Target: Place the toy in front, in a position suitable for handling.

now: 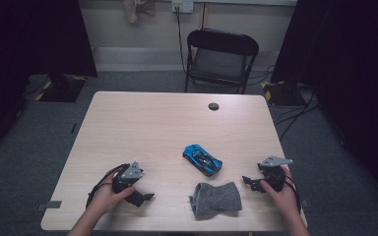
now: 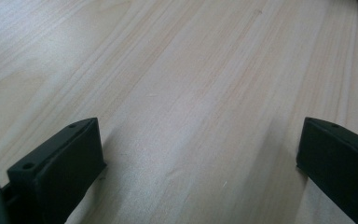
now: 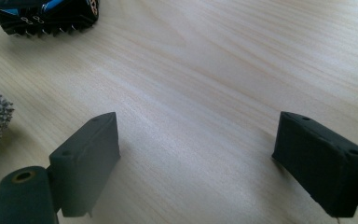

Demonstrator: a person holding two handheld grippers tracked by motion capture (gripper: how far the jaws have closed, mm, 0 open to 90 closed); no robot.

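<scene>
left gripper [image 1: 145,197] lower left of the high view, jaws spread wide over bare table [image 1: 142,123], gripping nothing | grey cloth [image 1: 216,199] bottom centre, crumpled | blue toy car [image 1: 202,160] just above it (no lettering readable) | right gripper [image 1: 248,182] lower right, jaws wide apart, empty, near the cloth

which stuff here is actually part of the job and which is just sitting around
Likely part of the job, lying nearest the grippers:
- blue toy car
- grey sock
- left gripper and right gripper, both open, holding nothing

Just lying about:
- black folding chair behind the table
- cables on the floor
</scene>
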